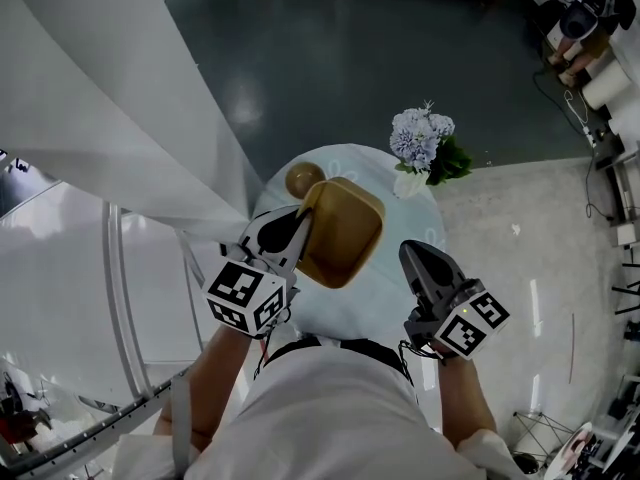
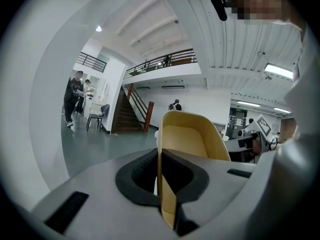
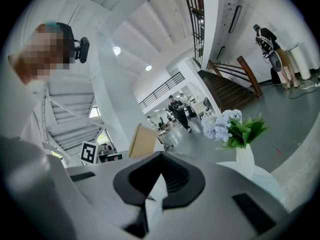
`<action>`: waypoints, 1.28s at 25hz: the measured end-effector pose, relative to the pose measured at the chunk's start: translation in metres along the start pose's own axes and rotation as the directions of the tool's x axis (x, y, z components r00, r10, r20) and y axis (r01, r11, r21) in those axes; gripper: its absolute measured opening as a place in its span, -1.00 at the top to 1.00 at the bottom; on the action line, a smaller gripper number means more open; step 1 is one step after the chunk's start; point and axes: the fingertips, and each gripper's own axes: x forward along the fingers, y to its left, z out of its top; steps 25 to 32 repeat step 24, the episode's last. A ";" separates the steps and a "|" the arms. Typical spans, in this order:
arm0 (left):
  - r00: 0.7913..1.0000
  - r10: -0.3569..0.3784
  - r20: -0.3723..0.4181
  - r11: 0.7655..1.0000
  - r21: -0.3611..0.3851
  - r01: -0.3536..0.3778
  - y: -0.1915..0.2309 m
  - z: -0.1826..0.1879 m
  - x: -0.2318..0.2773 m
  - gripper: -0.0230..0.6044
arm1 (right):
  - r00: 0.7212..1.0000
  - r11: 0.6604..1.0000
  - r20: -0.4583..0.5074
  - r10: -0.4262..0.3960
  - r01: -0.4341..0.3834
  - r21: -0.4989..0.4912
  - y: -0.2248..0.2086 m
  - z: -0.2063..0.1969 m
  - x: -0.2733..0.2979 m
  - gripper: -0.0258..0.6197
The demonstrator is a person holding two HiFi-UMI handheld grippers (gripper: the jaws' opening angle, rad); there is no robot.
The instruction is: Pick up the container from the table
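As the left hand-held gripper (image 1: 300, 228) pinches it, the container (image 1: 346, 230) juts ahead.

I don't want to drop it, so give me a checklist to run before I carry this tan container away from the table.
1. Left tongs clamped on the container wall: ok.
2. Container inside bare, nothing to spill: ok.
3. Container lifted clear of the table: cannot tell; it hangs tilted over it.
4. Right tongs free, nothing between them: ok.
5. Flower vase standing apart from the container: ok.
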 end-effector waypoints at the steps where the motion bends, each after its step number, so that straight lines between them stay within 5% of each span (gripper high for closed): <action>1: 1.000 0.002 0.000 1.000 -0.001 -0.002 0.001 0.000 0.000 0.85 | 1.000 1.000 -0.003 0.003 -0.003 -0.001 0.001 0.000 0.001 0.85; 32: 1.000 0.011 -0.011 1.000 -0.017 -0.011 0.002 -0.008 0.005 0.85 | 1.000 1.000 -0.021 0.023 -0.023 0.009 -0.002 -0.005 0.008 0.85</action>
